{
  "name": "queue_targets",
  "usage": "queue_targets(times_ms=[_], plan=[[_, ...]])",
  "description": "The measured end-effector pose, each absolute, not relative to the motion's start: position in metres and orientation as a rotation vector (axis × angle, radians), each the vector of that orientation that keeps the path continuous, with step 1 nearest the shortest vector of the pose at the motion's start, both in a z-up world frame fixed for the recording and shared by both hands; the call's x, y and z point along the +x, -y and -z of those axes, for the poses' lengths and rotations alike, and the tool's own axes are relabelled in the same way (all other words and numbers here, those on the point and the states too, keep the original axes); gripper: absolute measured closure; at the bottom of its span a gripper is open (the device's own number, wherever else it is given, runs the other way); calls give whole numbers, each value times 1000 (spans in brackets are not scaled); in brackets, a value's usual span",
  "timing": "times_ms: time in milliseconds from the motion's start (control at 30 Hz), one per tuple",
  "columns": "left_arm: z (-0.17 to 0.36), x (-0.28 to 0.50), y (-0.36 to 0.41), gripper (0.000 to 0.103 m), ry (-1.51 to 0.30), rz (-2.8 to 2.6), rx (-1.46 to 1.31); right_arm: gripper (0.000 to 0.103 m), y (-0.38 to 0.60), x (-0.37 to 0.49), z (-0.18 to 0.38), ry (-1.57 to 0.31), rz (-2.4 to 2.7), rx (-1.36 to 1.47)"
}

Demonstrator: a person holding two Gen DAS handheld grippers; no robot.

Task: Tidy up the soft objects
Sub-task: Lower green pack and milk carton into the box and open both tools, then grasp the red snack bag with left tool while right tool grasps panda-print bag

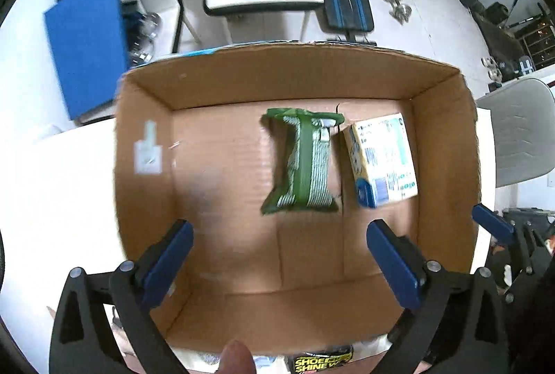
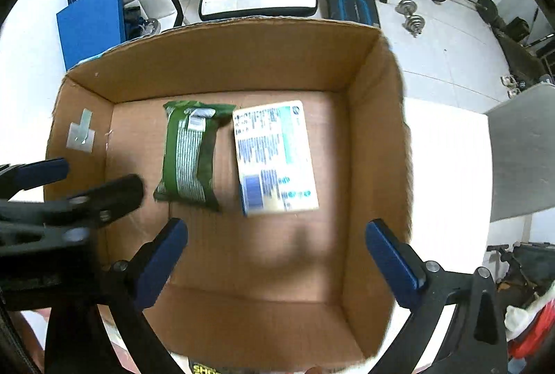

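Green pack [image 1: 301, 162] and pale box [image 1: 383, 160] side by side ahead of left claw [image 1: 279, 261], tidily boxed; right claw [image 2: 275, 264] likewise spread, empty.

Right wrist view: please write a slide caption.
Open right hand-held gripper above a cardboard box holding a green pack beside a white pack.

Left claw [image 1: 279, 264] hangs with jaws spread wide, holding nothing; right claw [image 2: 275, 261] likewise gapes empty, at its 3 o'clock.

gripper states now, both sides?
Left gripper: open, holding nothing.
Right gripper: open, holding nothing.
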State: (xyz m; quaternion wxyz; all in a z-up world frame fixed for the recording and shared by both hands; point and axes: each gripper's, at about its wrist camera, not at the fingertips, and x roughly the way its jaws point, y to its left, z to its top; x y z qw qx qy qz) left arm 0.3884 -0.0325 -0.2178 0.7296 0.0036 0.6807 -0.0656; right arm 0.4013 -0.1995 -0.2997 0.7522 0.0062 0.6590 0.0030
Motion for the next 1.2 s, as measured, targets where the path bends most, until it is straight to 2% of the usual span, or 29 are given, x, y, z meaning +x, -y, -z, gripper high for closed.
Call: queue_targets(times_ms=[200, 333, 467, 567, 700, 800, 867, 933, 967, 1100, 1200], plan=[[201, 367, 24, 1, -1422, 114, -2, 0, 201, 373, 269, -1367, 8, 11], [171, 343, 17, 1, -1341, 102, 3, 0, 198, 357, 242, -1295, -15, 33], [143, 305, 13, 1, -1257, 100, 16, 0, 203, 324, 216, -1228, -96, 93], [141, 275, 8, 1, -1252, 80, 15, 0, 212, 296, 205, -1242, -147, 121], [184, 246, 13, 1, -1336, 77, 26, 0, 239, 253, 228, -1326, -120, 146], [245, 238, 25, 2, -1485, 108, 8, 0, 259, 235, 271, -1395, -62, 165], [285, 237, 36, 14, -1566, 134, 2, 14, 271, 232, 304, -1455, -50, 233], [316, 238, 46, 32, -1627, 147, 10, 25, 282, 234, 337, -1503, -28, 286], [331, 239, 50, 34, -1656, 151, 14, 30, 286, 234, 350, -1516, -15, 298], [371, 245, 60, 34, -1727, 151, 9, 32, 295, 236, 397, -1558, 16, 337], [378, 252, 65, 33, -1725, 166, 1, 32, 294, 240, 417, -1586, -26, 382]])
